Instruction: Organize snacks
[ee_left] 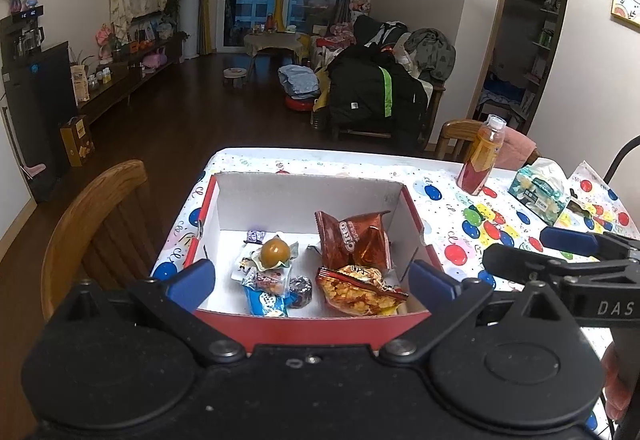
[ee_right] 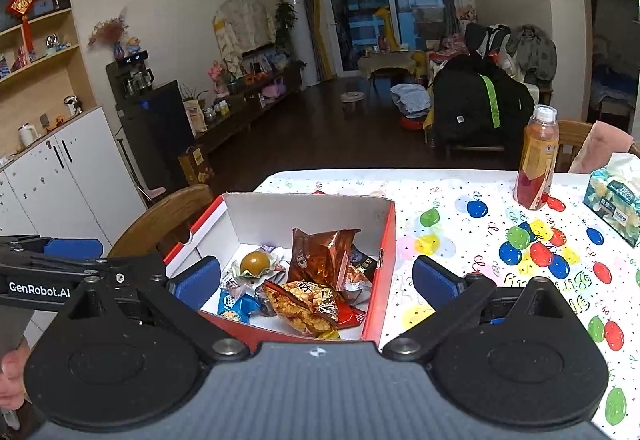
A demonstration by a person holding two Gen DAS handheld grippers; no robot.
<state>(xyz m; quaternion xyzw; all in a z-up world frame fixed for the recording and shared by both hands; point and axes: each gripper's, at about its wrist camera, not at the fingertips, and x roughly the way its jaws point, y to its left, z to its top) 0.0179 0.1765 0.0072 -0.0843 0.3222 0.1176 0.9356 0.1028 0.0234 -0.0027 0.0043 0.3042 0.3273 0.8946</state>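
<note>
The snacks are seen piled inside the red-and-white box point(ee_left: 308, 196): an Oreo bag point(ee_left: 354, 240), a popcorn-like bag point(ee_left: 360, 290) and a brown ball point(ee_left: 275, 252). Both the left gripper point(ee_left: 312, 280) and right gripper point(ee_right: 316, 278) are spread wide and empty just short of the box. A black packet point(ee_right: 366, 262) behind the Oreo bag is shown only in the right view.

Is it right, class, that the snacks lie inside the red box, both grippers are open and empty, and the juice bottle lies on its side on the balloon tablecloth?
One detail is wrong: the juice bottle stands upright, cap on top, as the right wrist view shows. The rest holds: the snacks lie in the red box, and the left gripper and right gripper are open and empty, over the balloon tablecloth.
</note>
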